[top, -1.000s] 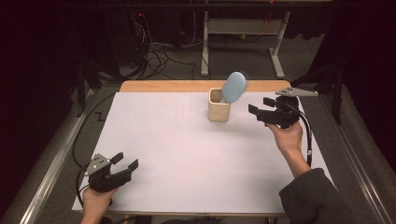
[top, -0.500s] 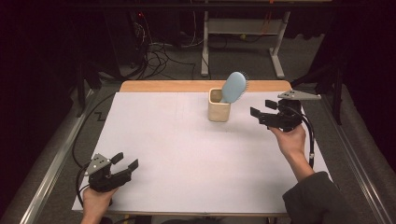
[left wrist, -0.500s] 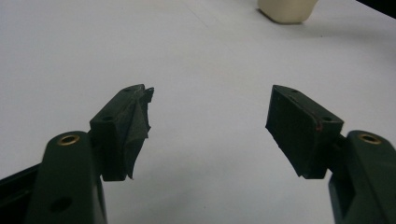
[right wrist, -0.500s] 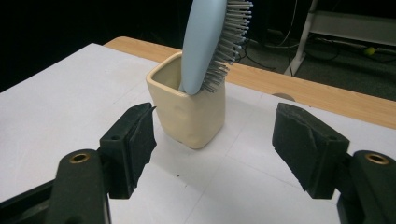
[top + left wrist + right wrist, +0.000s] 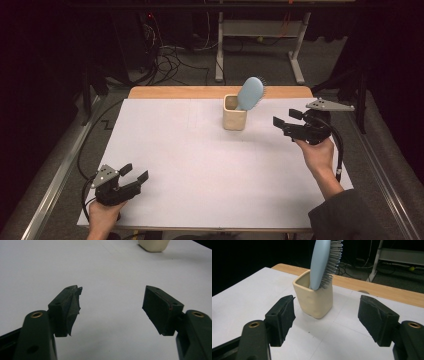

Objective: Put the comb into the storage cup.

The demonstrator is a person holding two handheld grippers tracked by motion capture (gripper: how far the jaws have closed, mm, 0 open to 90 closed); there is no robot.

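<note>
One blue hairbrush (image 5: pixel 250 93) in one beige cup (image 5: pixel 234 119); two hand-held grippers (image 5: pixel 283 122) (image 5: pixel 134 172), both released.

Ahead of the right tongs (image 5: pixel 327 315) stands a cream cup (image 5: pixel 315 298) with a smooth, dull glaze like ceramic, and in it a pale blue brush (image 5: pixel 320 262) of smooth, faintly shiny plastic with thin, stiff grey bristles. Both right and left tongs (image 5: pixel 112 307) are matt black plastic with small brass-coloured rivets, their inner pads of a rough, rubbery black that is frayed on the left one. Under them the surface (image 5: pixel 200 165) is covered by matt white sheet like paper, with a bare strip of light, smooth wood at the edge beyond the cup.
</note>
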